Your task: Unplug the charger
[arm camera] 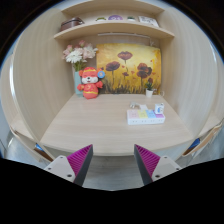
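Plainly the gripper (pixel 113 160) is not yet engaged: its fingers stand wide apart with nothing between the magenta pads (pixel 80 158), held back from the near edge of the wooden desk (pixel 95 125) — a stand-off that fits surveying the alcove before committing. The likeliest task thing is a small white plug-like block (pixel 150 94) upright at the back right of the desk, just behind a pale strip-shaped box (pixel 145 115) — though I cannot confirm it is the charger. A red toy figure (pixel 90 82) sits at the desk's back left, well clear of that approach.

No legible txt/labels anywhere on desk, shelves or wall.
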